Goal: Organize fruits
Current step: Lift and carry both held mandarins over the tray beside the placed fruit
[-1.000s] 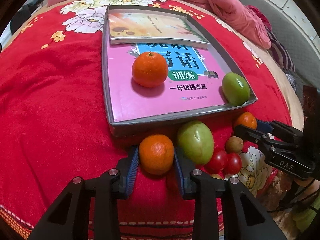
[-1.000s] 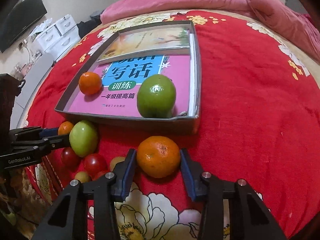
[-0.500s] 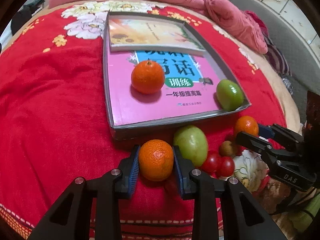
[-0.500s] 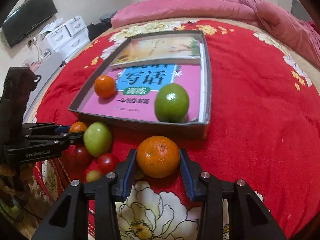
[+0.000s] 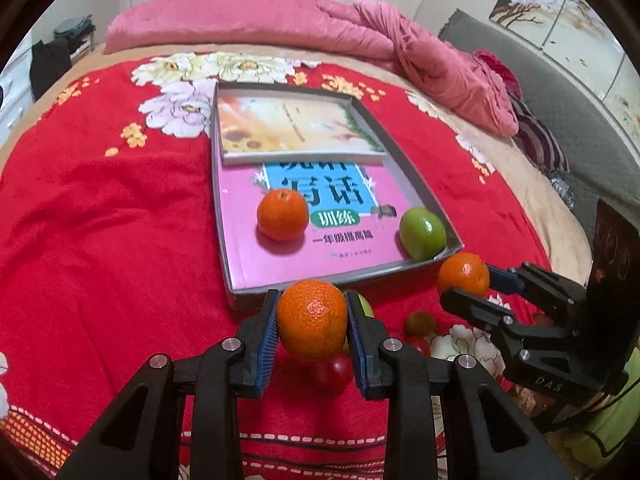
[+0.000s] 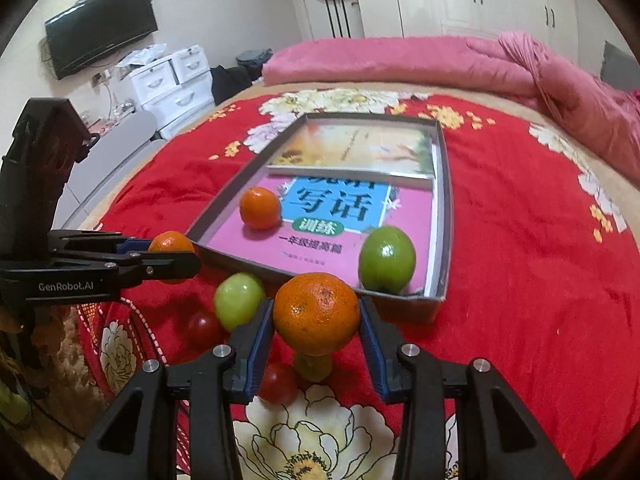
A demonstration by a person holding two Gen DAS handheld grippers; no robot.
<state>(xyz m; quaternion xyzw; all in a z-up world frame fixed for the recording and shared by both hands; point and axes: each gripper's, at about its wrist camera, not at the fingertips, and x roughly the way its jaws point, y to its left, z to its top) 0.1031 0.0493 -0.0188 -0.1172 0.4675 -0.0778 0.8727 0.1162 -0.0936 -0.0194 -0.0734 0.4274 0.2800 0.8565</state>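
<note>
One orange (image 5: 312, 320) was clamped in the left gripper (image 5: 312, 326), another orange (image 6: 316, 312) in the right gripper (image 6: 316, 316); each was best carried level over the near wall of the tray (image 5: 416, 266).

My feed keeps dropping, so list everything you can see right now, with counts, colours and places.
oranges: three; one in the tray, one in each tongs
green fruits: two; one in the tray's near corner, one on the bedspread
cherry tomatoes: several, red, before the tray
tray: one, grey, on the bedspread
books: two, lining the tray
bedspread: red, floral
quilt: pink, far edge
left tongs: shut on an orange
right tongs: shut on an orange
</note>
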